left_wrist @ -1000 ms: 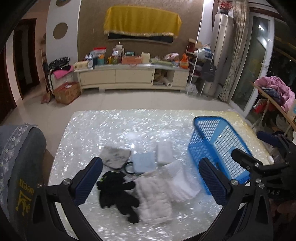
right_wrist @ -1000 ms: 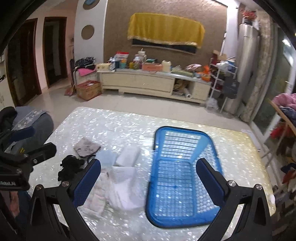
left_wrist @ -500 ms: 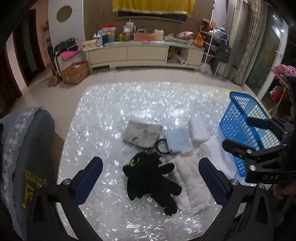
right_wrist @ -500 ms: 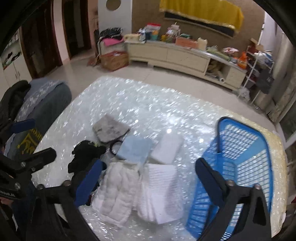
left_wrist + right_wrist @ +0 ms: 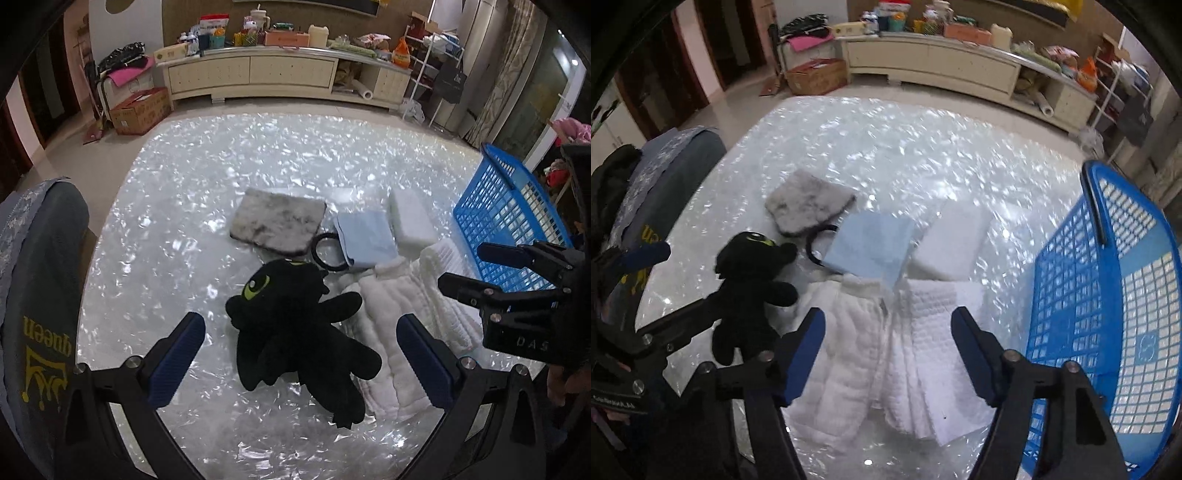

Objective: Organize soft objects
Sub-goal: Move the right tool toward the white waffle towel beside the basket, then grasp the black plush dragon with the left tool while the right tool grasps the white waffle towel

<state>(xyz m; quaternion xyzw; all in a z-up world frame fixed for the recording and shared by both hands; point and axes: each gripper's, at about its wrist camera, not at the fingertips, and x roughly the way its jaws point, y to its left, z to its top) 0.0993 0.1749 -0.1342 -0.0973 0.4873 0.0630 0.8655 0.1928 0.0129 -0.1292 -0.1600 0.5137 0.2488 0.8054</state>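
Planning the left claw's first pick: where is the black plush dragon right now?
In the left wrist view, the black plush dragon lies on the table between the open left claw's fingers, beside the white quilted cloth.

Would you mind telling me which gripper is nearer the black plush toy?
Left. The left gripper hangs open directly over the black plush toy; the right gripper is off to its right, over the white folded cloths.
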